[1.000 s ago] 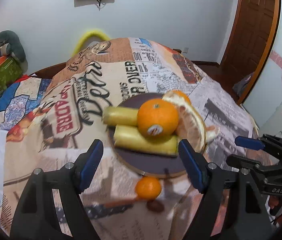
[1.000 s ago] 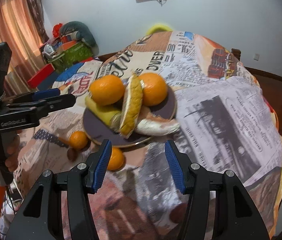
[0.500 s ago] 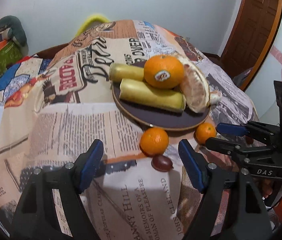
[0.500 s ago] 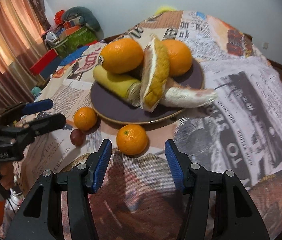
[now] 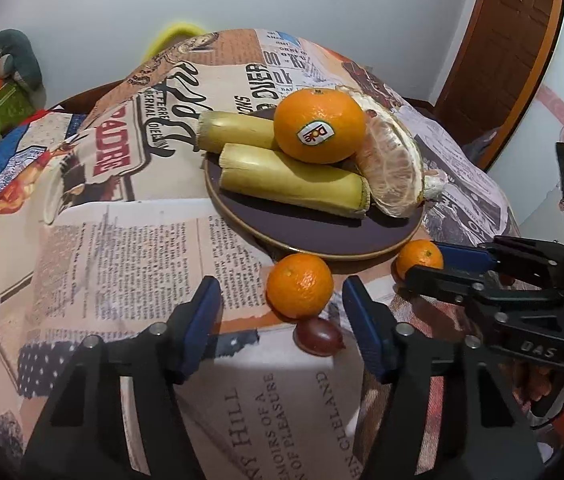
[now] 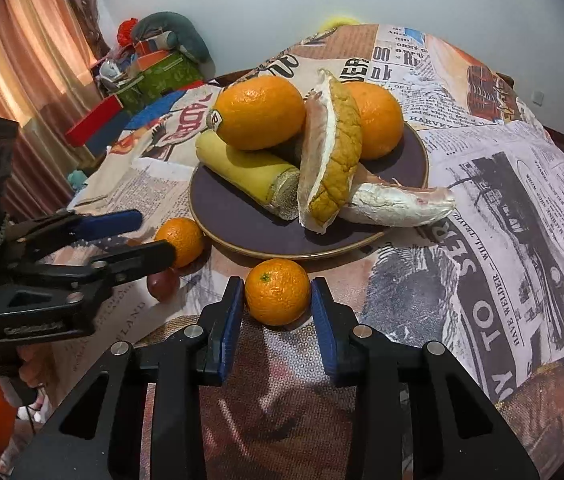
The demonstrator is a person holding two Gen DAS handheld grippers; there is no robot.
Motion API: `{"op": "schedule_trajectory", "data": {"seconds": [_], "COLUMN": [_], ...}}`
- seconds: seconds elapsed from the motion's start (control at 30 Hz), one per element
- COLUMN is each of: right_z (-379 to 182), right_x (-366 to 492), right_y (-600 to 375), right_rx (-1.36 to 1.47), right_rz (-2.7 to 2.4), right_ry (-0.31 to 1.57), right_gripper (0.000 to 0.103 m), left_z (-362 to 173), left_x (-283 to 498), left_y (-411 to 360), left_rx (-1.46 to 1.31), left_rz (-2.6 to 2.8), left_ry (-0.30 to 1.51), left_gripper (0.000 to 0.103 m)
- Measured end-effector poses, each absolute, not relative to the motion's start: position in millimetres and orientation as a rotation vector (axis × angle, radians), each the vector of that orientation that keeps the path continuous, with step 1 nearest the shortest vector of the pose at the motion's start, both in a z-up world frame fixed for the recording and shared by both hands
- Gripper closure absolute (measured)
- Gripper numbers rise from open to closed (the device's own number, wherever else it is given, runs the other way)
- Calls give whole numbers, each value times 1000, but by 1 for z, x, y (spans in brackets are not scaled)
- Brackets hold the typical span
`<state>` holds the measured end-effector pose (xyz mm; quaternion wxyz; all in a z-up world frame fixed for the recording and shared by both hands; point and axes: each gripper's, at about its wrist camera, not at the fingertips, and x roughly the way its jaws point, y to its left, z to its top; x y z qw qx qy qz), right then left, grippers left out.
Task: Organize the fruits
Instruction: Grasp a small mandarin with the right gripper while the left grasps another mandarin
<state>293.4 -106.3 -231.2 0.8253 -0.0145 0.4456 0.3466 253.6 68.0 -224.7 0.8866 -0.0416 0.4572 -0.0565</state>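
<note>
Orange mandarin (image 6: 277,291) sits between the right claw (image 6: 277,314) pads, unclamped

Colours on my table, both wrist views.

My grippers: black frames, blue pads (image 6: 231,316). Plate (image 5: 310,232) dark purple, tan rim. Mandarins (image 6: 277,292) orange; big orange (image 5: 319,125) at 12 o'clock, red-yellow sticker. Stalks (image 5: 294,186) pale yellow. Grape (image 5: 318,336) dark red. Tablecloth (image 5: 130,248) newsprint: black text on cream, orange patches.
</note>
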Motion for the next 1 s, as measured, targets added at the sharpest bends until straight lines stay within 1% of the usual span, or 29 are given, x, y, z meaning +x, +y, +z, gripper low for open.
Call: {"op": "schedule_trajectory", "data": {"seconds": [0.13, 0.2, 0.3, 0.37, 0.4, 0.63, 1.0], "right_z": [-227, -226, -225, -225, -224, -217, -210], "right_x": [292, 292, 293, 293, 294, 292, 303], "right_y": [-113, -116, -119, -120, -121, -119, -96], "right_rx": [-12, -2, 11, 19, 23, 21, -18], "right_rz": [734, 730, 727, 725, 725, 733, 760], "right_ry": [932, 928, 924, 924, 923, 905, 886], "right_gripper": [72, 72, 72, 72, 72, 72, 72], "left_z": [-229, -232, -237, -238, -238, -231, -198], "left_x": [262, 267, 272, 273, 273, 266, 267], "left_y": [67, 67, 67, 67, 66, 63, 78], "left_rx": [-88, -92, -106, -124, -123, -96, -94], "left_rz": [-119, -125, -141, -162, -166, -160, -144], "left_ry": [956, 965, 980, 985, 984, 956, 854], "left_gripper": [43, 46, 55, 64, 65, 66, 66]}}
